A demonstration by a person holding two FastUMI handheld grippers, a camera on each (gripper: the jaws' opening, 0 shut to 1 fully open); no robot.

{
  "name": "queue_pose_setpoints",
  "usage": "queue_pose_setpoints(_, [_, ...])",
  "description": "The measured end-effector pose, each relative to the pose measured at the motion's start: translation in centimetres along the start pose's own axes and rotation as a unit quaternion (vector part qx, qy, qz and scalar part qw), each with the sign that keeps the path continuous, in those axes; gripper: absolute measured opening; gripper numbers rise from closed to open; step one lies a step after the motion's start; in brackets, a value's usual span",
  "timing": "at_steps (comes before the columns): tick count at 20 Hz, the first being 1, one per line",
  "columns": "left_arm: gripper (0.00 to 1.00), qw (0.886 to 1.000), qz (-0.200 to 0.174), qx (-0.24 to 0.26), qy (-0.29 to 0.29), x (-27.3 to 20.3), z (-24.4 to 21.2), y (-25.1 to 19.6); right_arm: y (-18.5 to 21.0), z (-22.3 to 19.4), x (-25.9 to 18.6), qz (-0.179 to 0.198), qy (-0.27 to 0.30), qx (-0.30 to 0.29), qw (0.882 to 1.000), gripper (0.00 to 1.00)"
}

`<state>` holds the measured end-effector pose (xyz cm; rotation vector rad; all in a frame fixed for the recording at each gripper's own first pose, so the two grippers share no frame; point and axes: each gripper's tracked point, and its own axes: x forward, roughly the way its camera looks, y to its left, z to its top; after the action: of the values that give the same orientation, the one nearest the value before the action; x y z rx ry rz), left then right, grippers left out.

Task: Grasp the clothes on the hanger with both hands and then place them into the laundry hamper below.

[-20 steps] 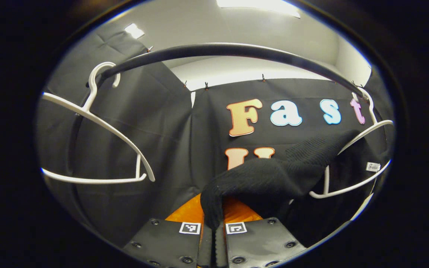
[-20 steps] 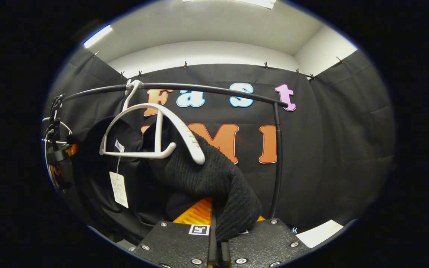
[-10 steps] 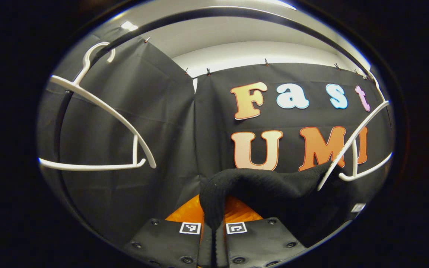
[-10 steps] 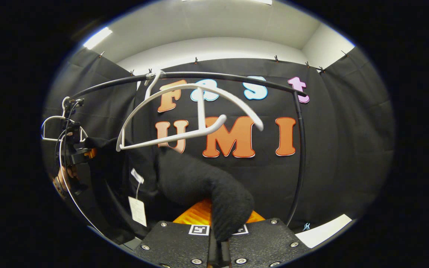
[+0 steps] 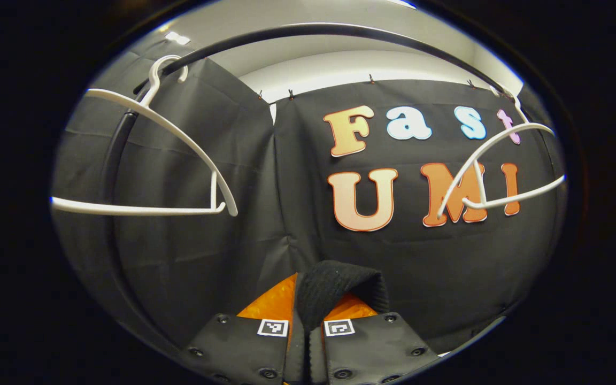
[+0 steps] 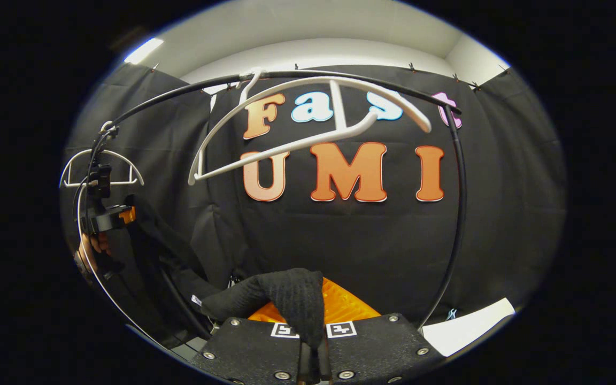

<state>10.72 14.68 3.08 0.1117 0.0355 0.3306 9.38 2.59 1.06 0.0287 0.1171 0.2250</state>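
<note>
both clenched: left tongs (image 5: 306, 342) gripping a fold of the black knit garment (image 5: 335, 291), right tongs (image 6: 312, 355) gripping another; white hanger (image 6: 308, 125) bare on the rail (image 6: 455, 214).

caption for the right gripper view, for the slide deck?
Right gripper shut on a black knit garment, below a bare white hanger on the black rail.

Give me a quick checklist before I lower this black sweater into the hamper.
1. Left gripper shut on the black sweater: ok.
2. Right gripper shut on the sweater: ok.
3. Sweater off the white hanger: ok, the hanger hangs bare on the rail.
4. Second white hanger clear of the sweater: ok.
5. Hamper position below: cannot tell.
6. Sweater's hanging part free of snags: cannot tell.
</note>
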Motion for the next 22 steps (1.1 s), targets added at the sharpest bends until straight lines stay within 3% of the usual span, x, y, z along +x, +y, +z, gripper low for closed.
queue_pose_setpoints(7, [0.11, 0.999, -0.022, 0.008, 0.037, -3.1, -3.4, -1.2, 3.3, -2.9, -0.3, 0.025, 0.028, 0.027, 0.999, 0.11])
queue_pose_setpoints(10, [0.14, 0.997, -0.037, 0.006, 0.063, -5.1, -5.8, -1.5, 5.7, -5.0, -0.1, 0.04, 0.049, 0.031, 0.998, 0.1])
queue_pose_setpoints(14, [0.11, 0.993, -0.061, 0.012, 0.099, -7.3, -9.3, -2.2, 8.5, -8.6, -0.2, 0.06, 0.079, 0.023, 0.995, 0.1])
queue_pose_setpoints(18, [0.11, 0.984, -0.08, 0.025, 0.156, -9.0, -14.0, -3.1, 10.8, -13.3, 0.6, 0.074, 0.125, 0.017, 0.989, 0.11])
queue_pose_setpoints(22, [0.11, 0.967, -0.103, 0.044, 0.227, -11.3, -19.6, -3.9, 12.2, -18.9, 0.5, 0.077, 0.19, 0.04, 0.978, 0.11])
